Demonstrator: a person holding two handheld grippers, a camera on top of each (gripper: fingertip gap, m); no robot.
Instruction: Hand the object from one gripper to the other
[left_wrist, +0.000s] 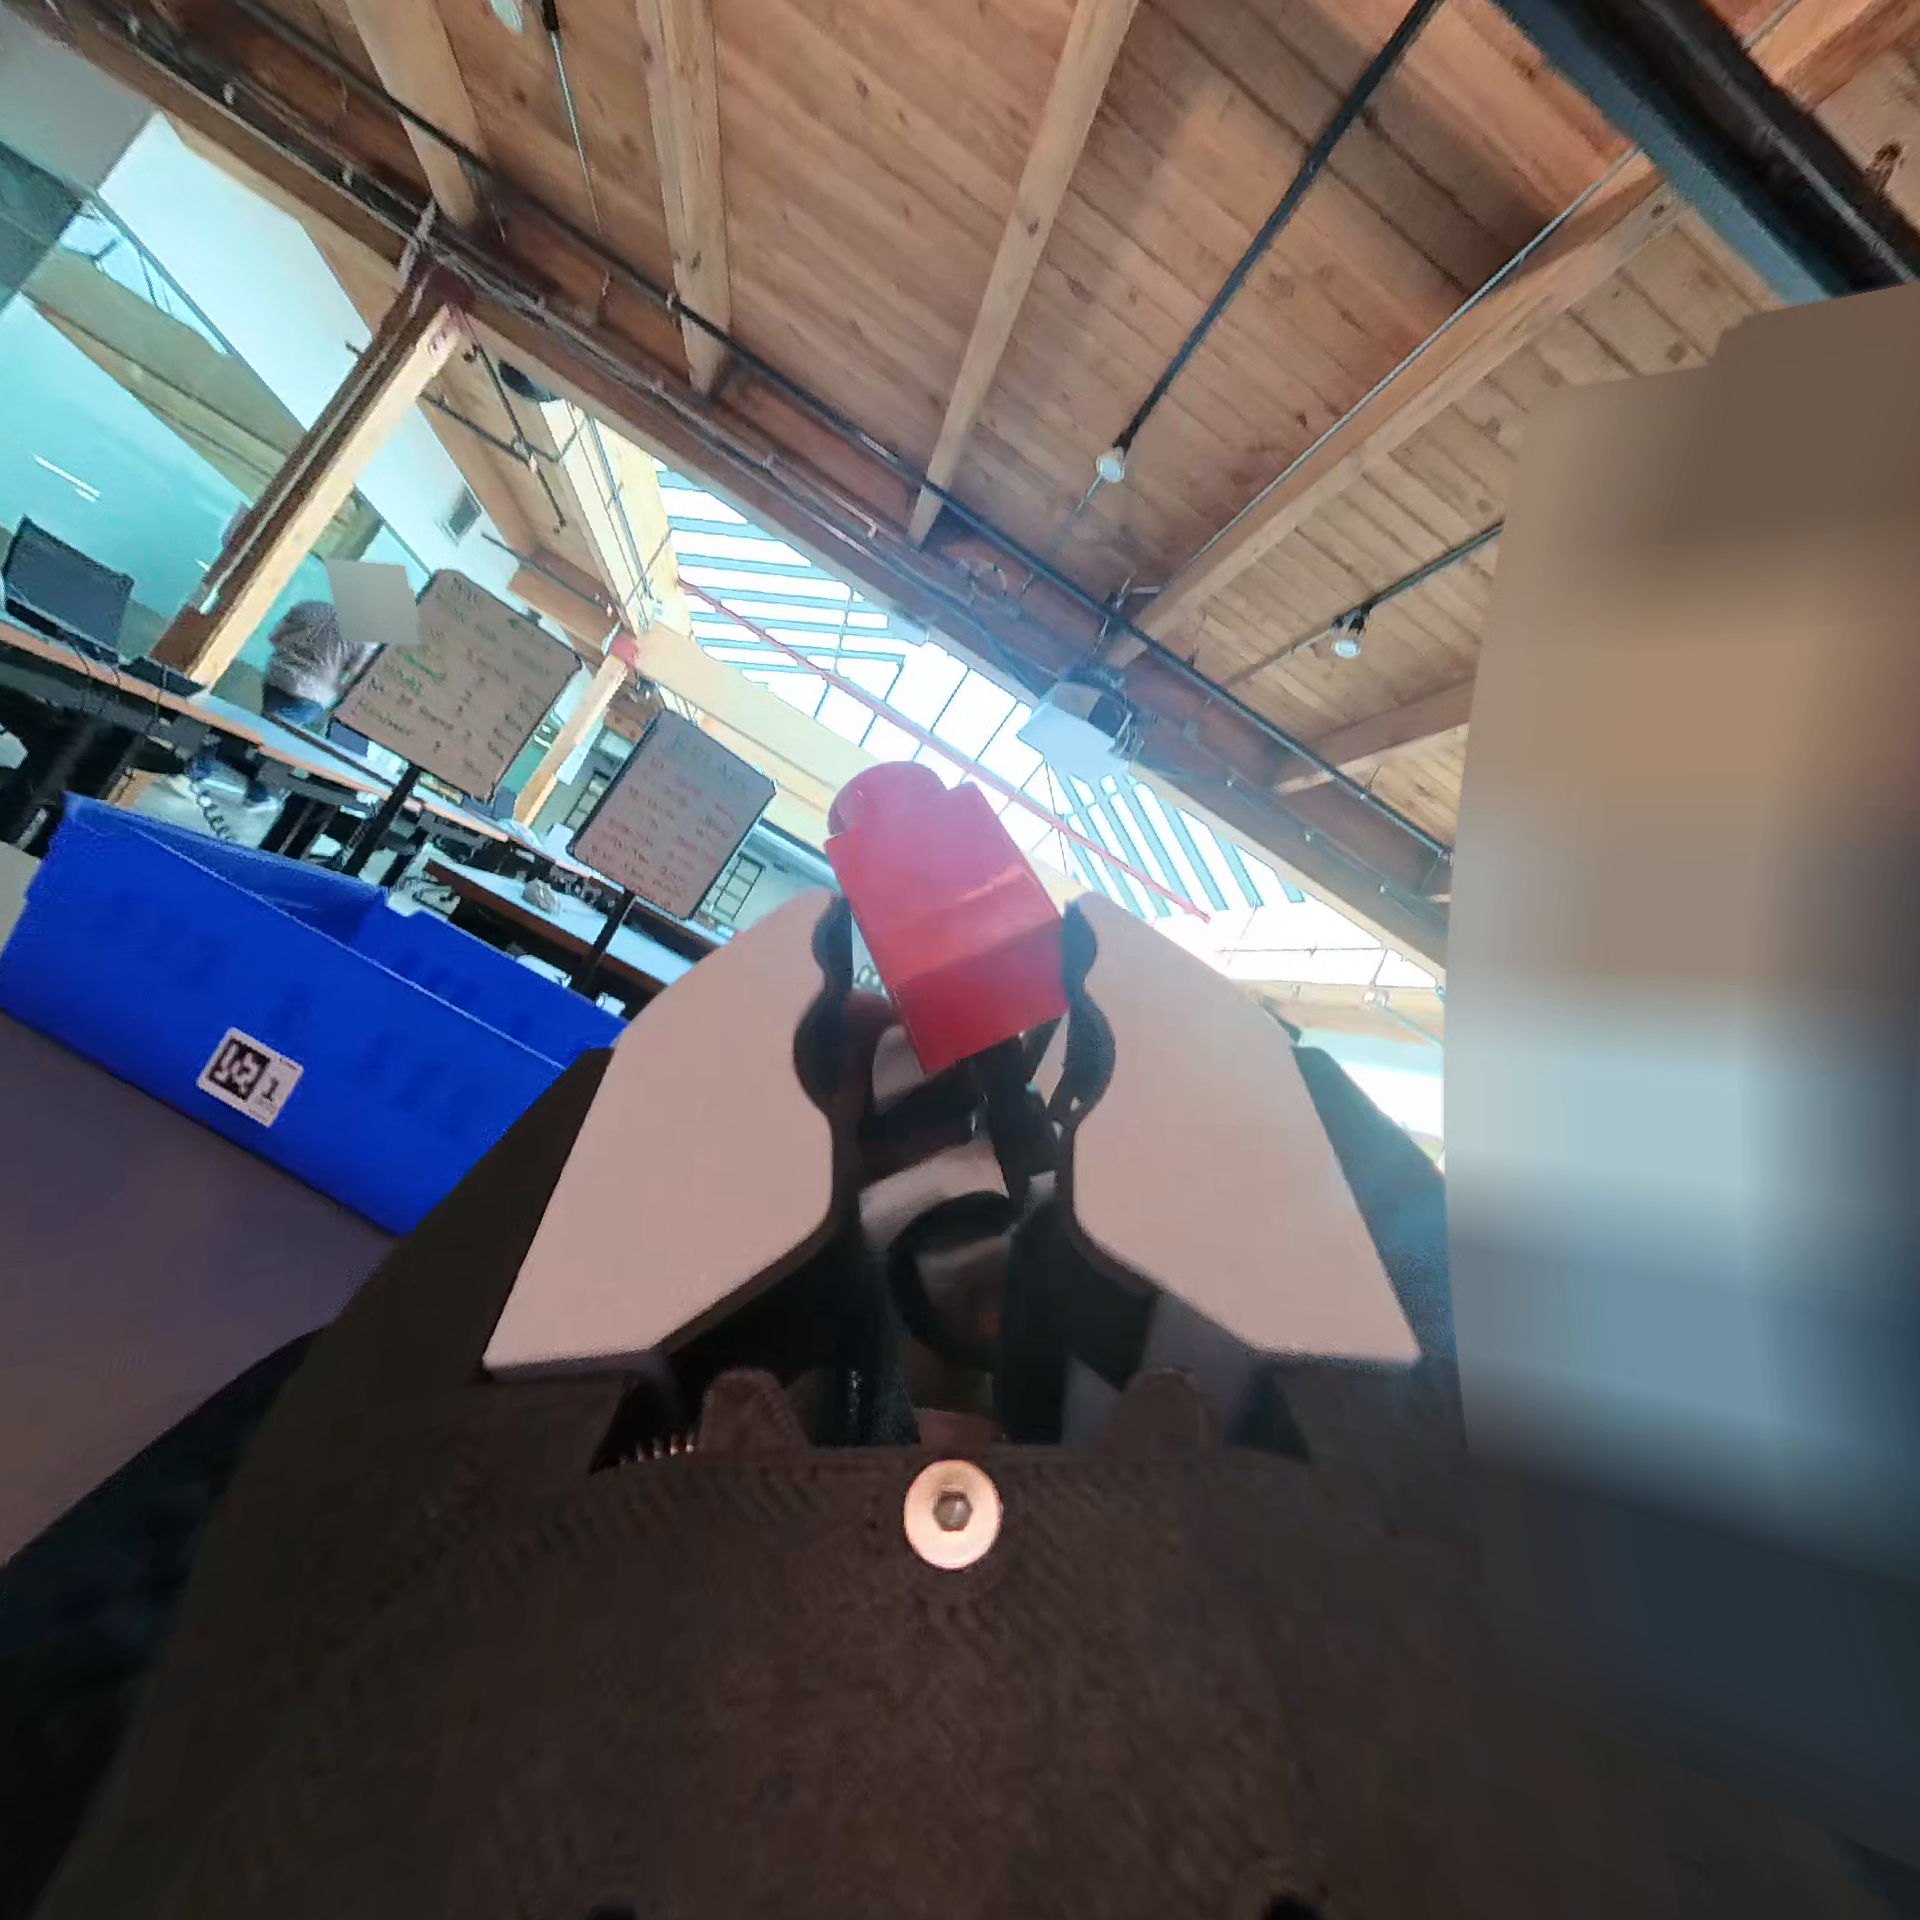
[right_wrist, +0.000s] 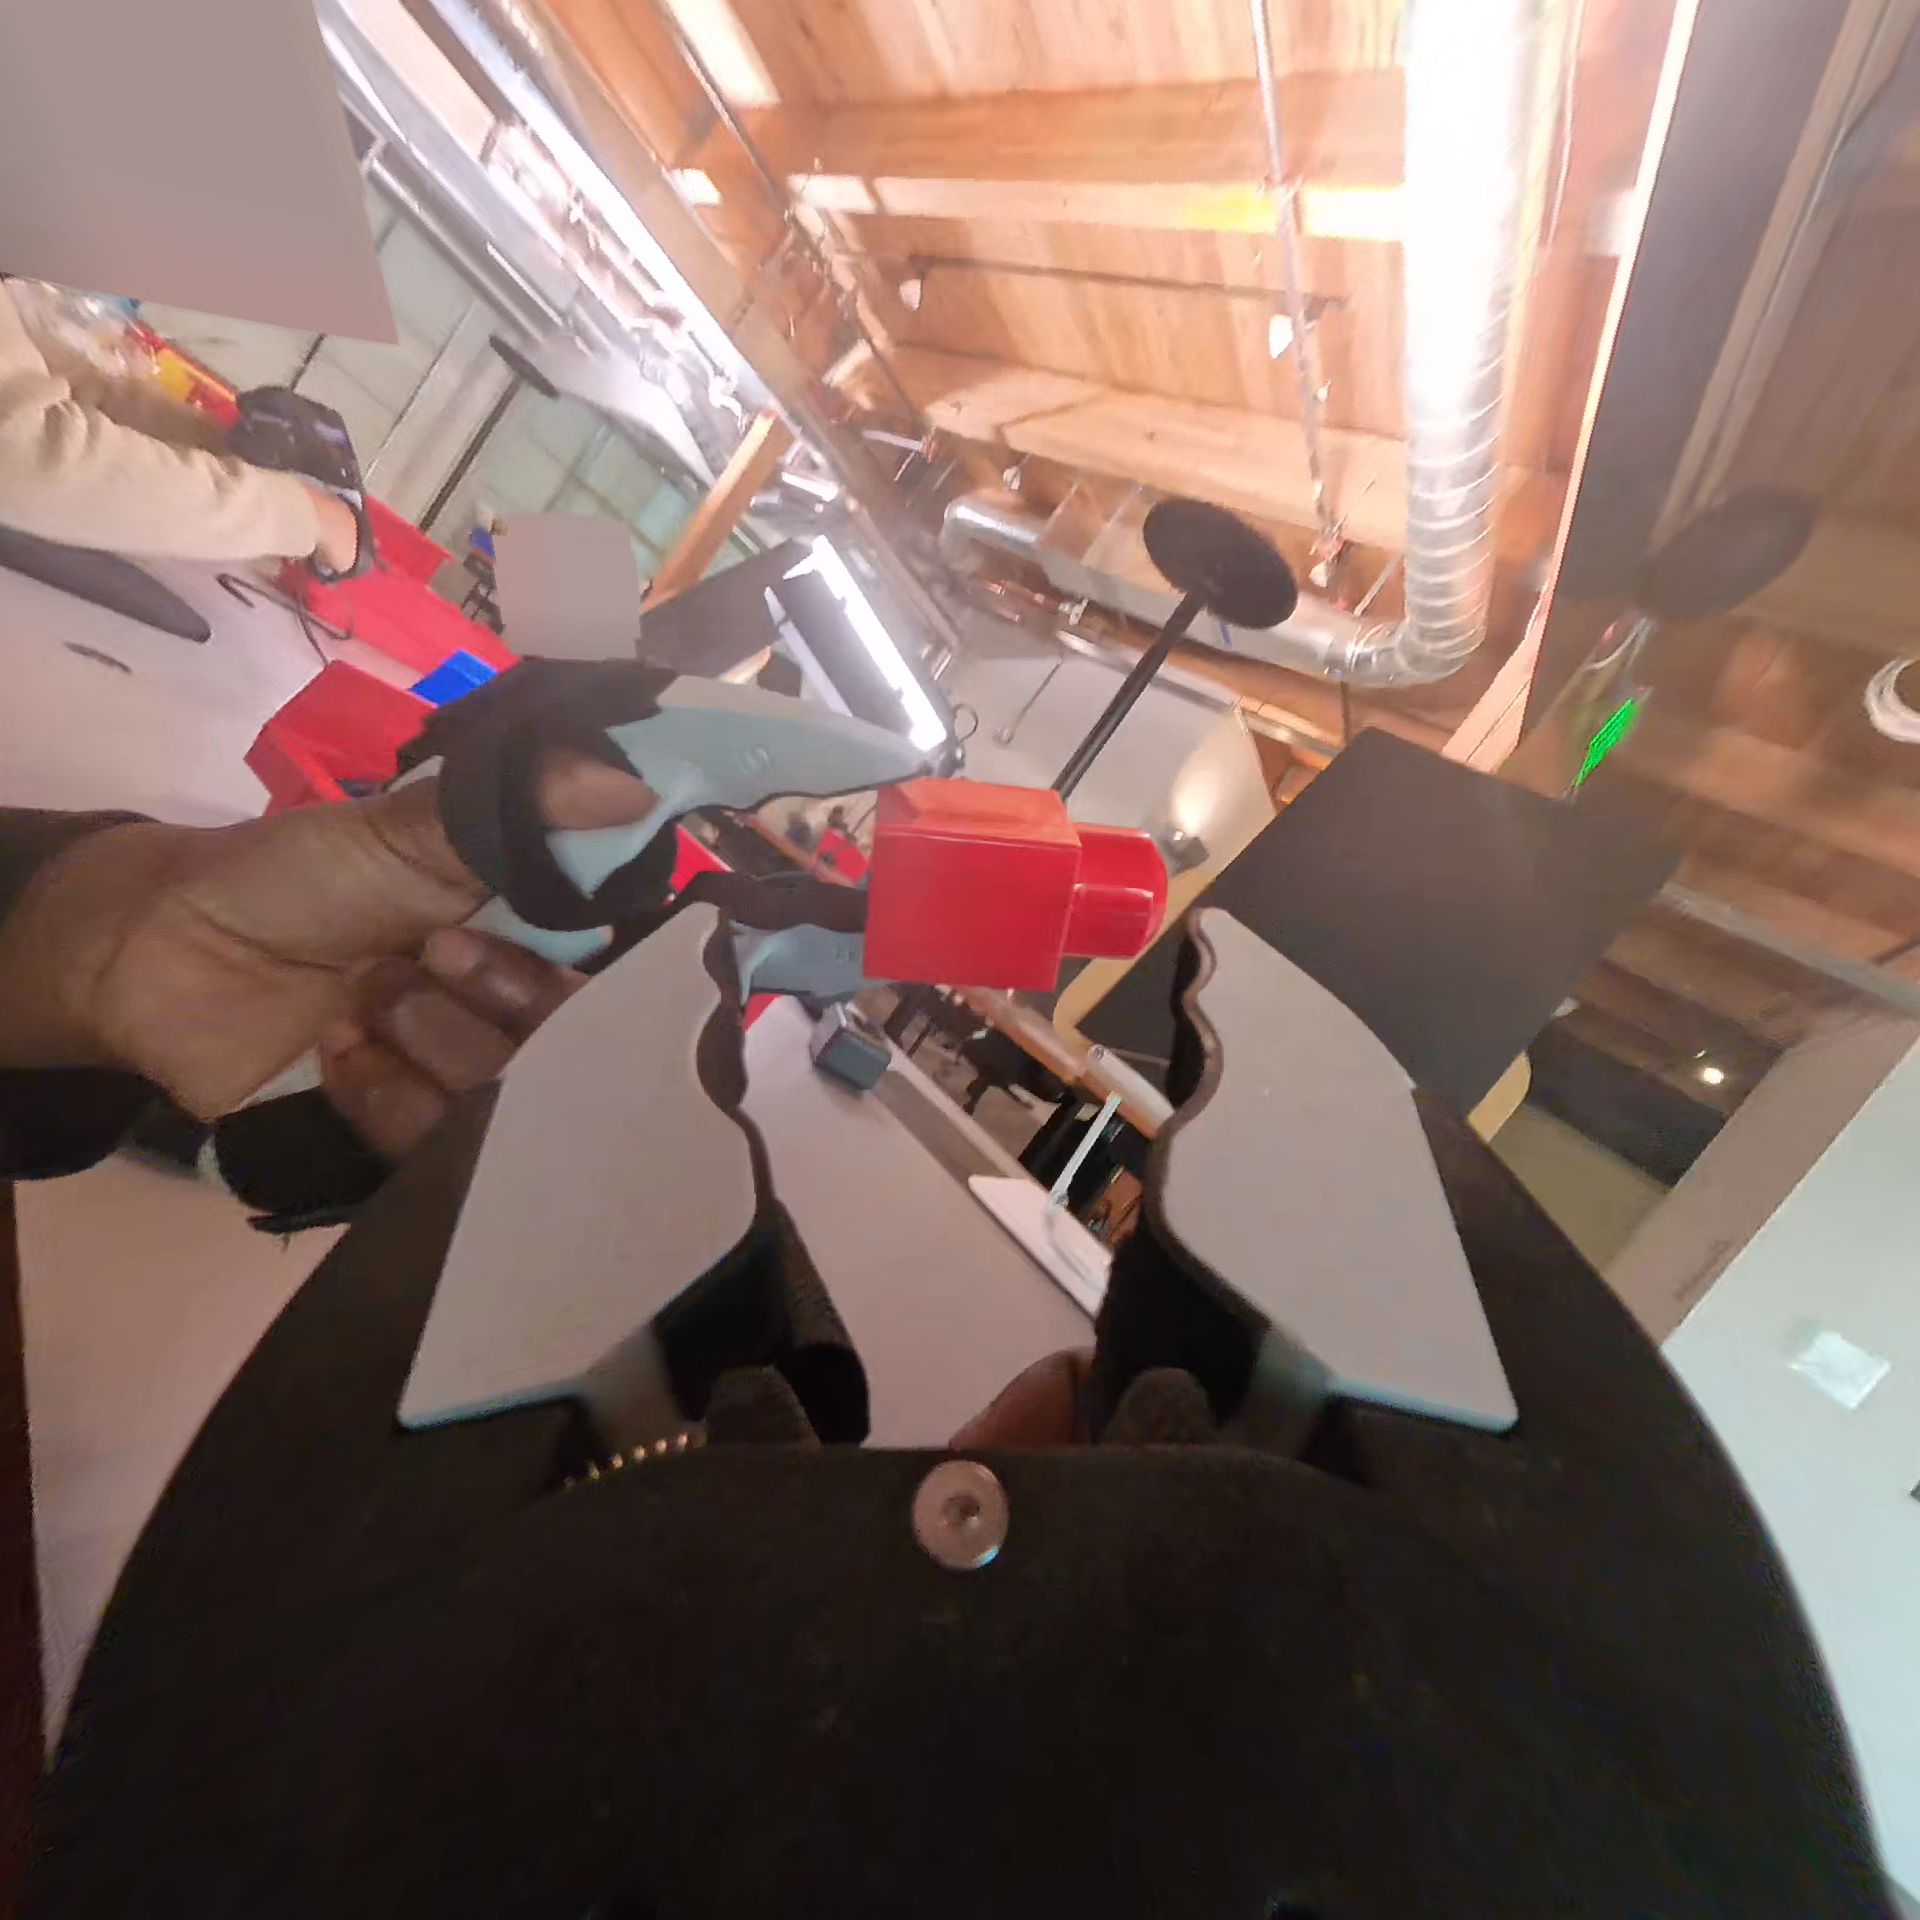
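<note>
Left claw (left_wrist: 951, 961) clamps red block (left_wrist: 951, 914); blue bin (left_wrist: 291, 997) wears a sticker.

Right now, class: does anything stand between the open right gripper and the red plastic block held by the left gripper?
Nothing visible does. The red plastic block sits in the left gripper, just beyond the right gripper, whose jaws stand apart with only open air before them.
</note>
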